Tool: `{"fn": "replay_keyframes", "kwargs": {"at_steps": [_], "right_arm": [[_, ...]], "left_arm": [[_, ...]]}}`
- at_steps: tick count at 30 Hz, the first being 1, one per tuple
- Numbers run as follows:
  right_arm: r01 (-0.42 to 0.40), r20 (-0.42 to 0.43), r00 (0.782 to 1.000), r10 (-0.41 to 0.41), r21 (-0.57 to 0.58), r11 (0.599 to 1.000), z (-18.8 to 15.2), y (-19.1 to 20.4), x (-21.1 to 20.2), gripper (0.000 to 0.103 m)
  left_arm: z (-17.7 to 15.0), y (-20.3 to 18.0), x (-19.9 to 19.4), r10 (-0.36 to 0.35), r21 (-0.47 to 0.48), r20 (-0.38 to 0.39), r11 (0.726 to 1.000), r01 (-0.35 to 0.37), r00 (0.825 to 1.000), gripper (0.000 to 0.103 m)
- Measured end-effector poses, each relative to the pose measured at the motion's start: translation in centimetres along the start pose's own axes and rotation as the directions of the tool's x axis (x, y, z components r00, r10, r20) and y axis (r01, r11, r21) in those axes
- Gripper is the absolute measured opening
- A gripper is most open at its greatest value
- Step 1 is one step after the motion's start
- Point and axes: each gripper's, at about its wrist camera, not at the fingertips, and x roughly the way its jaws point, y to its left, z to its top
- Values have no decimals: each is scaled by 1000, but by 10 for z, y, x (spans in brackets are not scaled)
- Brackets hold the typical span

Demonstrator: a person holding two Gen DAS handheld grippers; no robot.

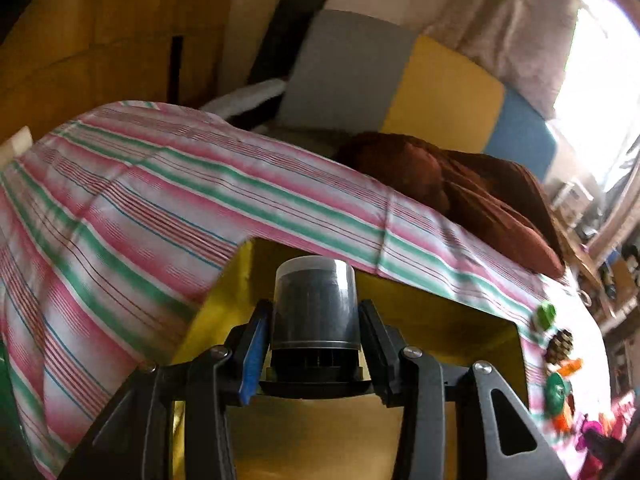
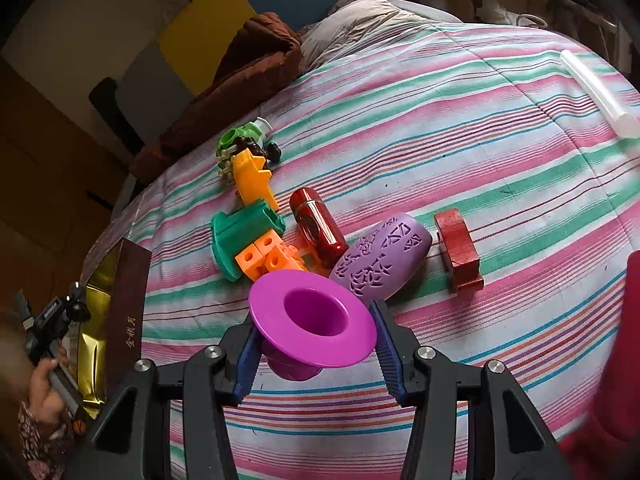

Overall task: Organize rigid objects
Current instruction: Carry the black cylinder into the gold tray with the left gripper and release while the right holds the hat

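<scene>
Striped pink, green and white bedding [image 2: 460, 128] covers a bed that carries a scatter of plastic toys, with a brown blanket [image 2: 248, 64] bunched at its far side. Over it the right gripper [image 2: 314, 354] points forward and slightly down, its fingers [image 2: 386, 354] clamped on a magenta plastic hat-shaped cup with a wide brim [image 2: 312, 320]. Just beyond those fingers lie a lilac patterned oval shell [image 2: 384, 256], a red translucent capsule [image 2: 318, 226], orange blocks [image 2: 268, 258], a green flanged tube [image 2: 240, 236] and, off to the right, a dark red wooden block [image 2: 458, 250]. The left gripper [image 1: 314, 344] is held level above a yellow-lined open box [image 1: 460, 320], its fingers [image 1: 252, 356] closed on a black cylindrical container with a clear domed cover [image 1: 314, 308], which stands upright between them.
</scene>
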Motion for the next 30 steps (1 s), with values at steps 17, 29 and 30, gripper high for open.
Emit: {"fn": "replay_keyframes", "kwargs": {"at_steps": [17,29,30], "right_arm": [[-8,1,1000,8,8,1000,1,0,1,52],[-2,2,1000,2,2,1000,0,0,0,52],[-1,2,1000,1,0,1000,0,0,0,52]], "left_arm": [[-5,10,2,62,-12,-85,998,-63,994,45],[-56,-23,-59,-3,120,0,993,3,1000,45],[-59,-24,-61,-7,128,-1,992,7,1000,45]]}}
